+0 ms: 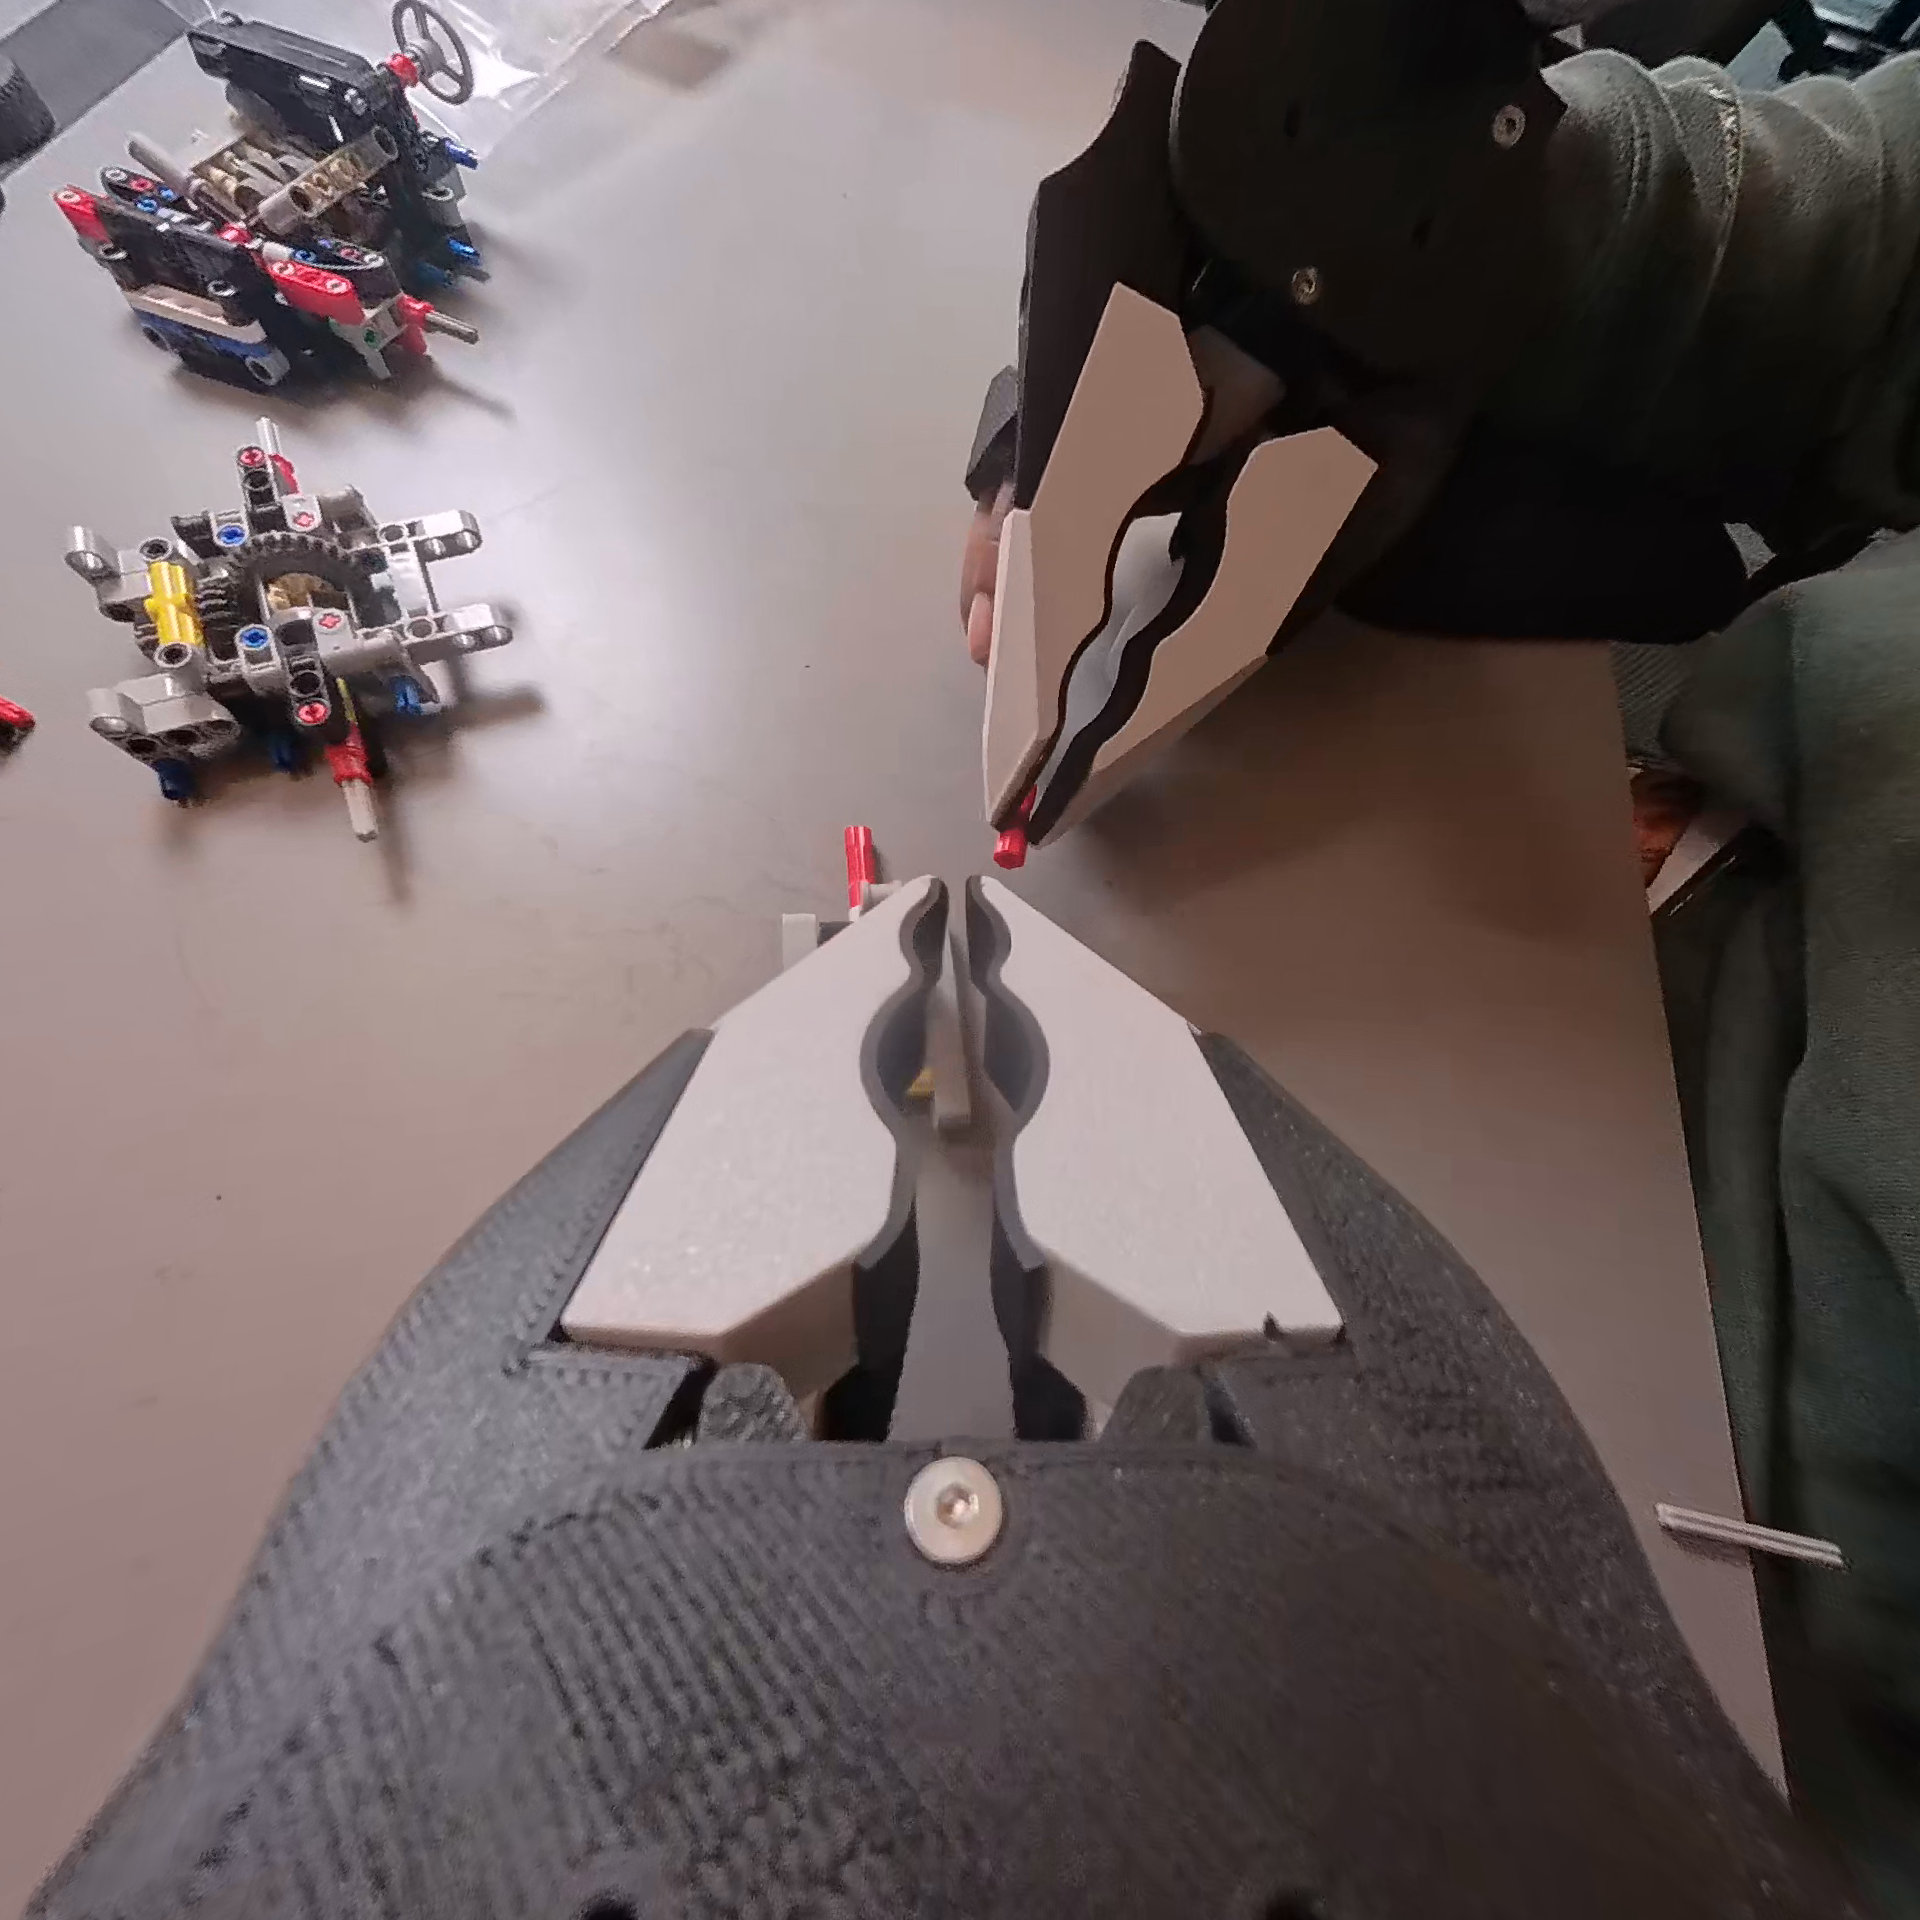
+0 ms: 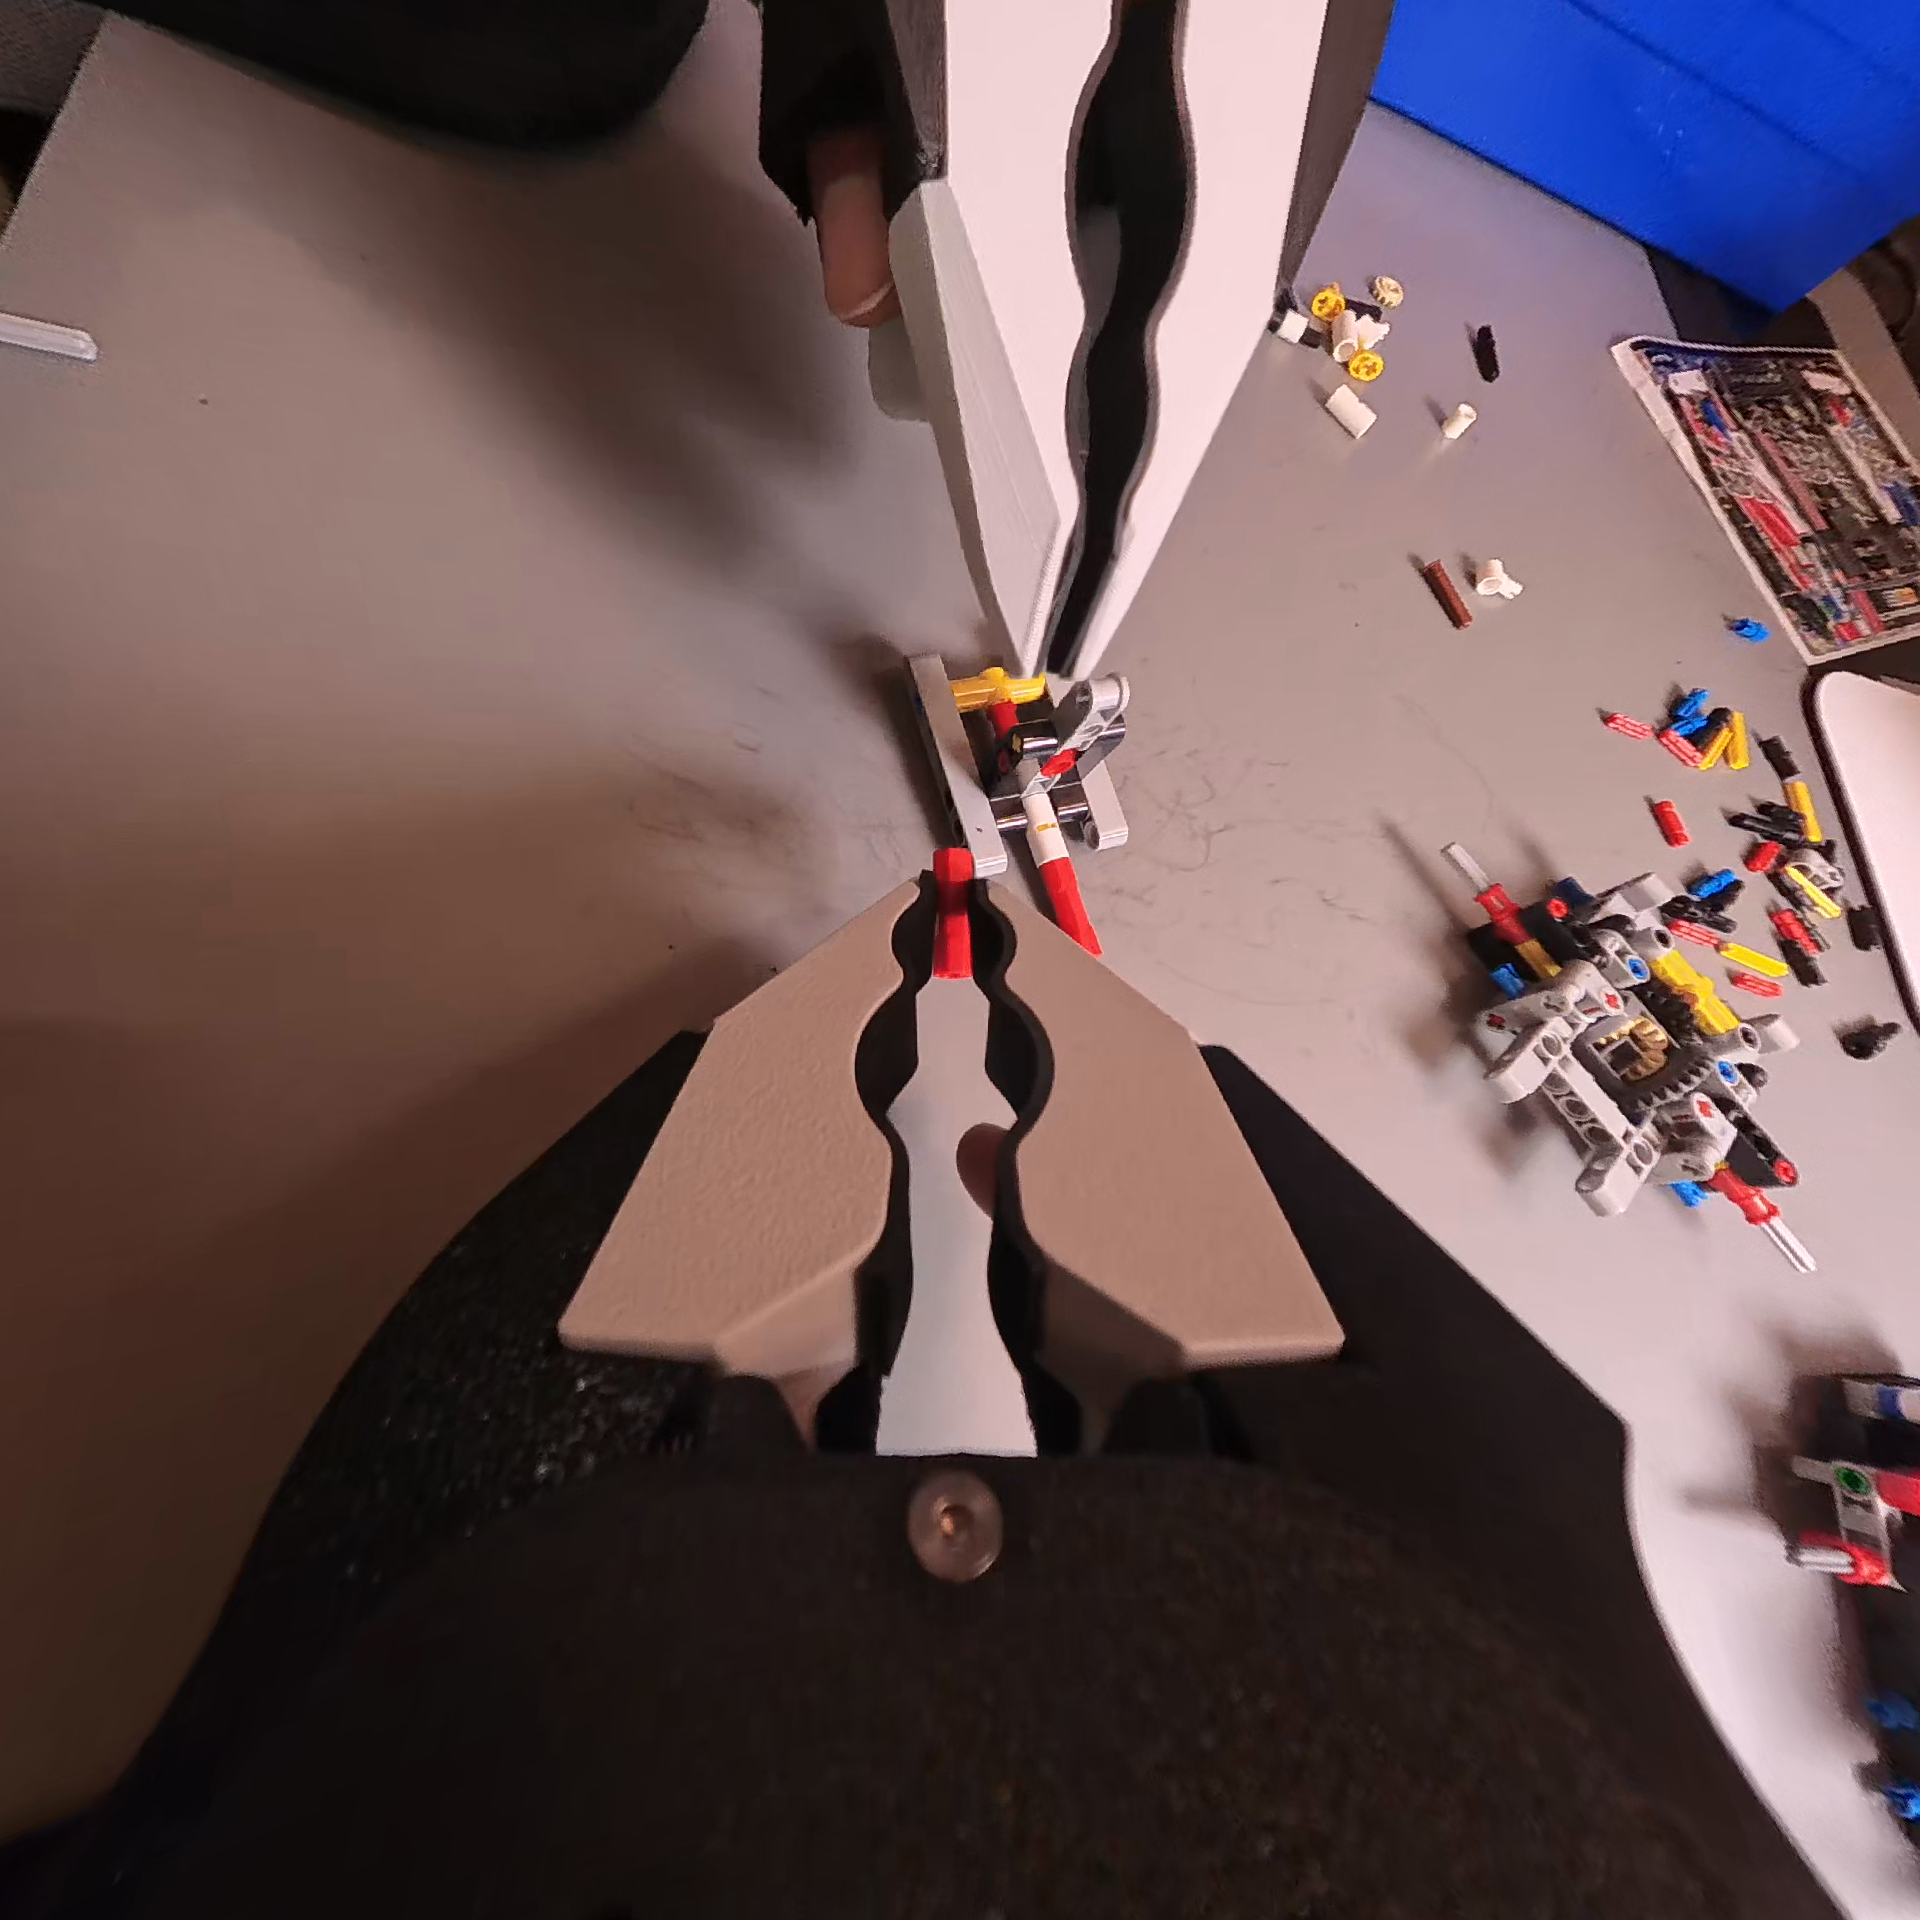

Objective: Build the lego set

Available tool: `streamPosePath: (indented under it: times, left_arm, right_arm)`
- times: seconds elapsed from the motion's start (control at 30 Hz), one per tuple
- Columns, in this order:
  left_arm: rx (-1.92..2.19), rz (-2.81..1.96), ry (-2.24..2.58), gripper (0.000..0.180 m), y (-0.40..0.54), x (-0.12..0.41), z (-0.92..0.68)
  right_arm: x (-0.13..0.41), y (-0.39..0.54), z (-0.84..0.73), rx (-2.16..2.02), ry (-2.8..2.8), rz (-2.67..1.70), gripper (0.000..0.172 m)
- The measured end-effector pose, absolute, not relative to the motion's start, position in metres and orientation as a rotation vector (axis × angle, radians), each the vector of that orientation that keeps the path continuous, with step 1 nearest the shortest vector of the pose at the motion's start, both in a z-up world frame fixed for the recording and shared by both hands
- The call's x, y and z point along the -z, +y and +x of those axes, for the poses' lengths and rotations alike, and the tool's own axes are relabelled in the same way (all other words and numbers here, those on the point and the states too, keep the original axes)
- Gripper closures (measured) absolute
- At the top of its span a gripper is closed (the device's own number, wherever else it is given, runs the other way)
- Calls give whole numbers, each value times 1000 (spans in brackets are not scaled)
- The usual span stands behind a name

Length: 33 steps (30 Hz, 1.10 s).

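Right gripper clenched on a small red pin, smooth plastic, round collar at the tip, its tip just beside the grey beam of a small brick assembly on the grey table. Left gripper closed on a thin grey piece of that assembly. Fingers beige, matt, wavy-edged. Loose bricks lie well apart.

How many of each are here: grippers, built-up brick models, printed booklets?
Grippers: 2, the left gripper and the right gripper
Built-up brick models: 3, the small model, the geared model and the black model
Printed booklet: 1
Total: 6
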<state>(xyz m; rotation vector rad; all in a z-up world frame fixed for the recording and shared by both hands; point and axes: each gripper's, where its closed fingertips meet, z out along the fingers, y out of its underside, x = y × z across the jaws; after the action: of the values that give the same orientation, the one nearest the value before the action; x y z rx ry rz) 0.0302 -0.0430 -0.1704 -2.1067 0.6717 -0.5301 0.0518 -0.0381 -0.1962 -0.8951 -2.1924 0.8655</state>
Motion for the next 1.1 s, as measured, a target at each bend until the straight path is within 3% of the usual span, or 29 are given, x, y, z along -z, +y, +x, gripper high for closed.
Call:
streamPosePath:
  times: [0.33,0.47,0.73,1.1]
  left_arm:
    - [475,-2008,723,168,-44,140,22]
    - [525,-1959,930,167,-84,119,30]
    - [714,-1956,1377,157,-220,173,67]
    - [594,-1917,1750,154,-250,222,95]
  right_arm:
    - [200,-36,51,-863,-2204,-905,168]
    - [200,-34,51,-861,-2198,-913,168]
    - [202,-37,54,-889,-2226,-901,168]
    - [198,-35,59,-927,-2212,-929,168]
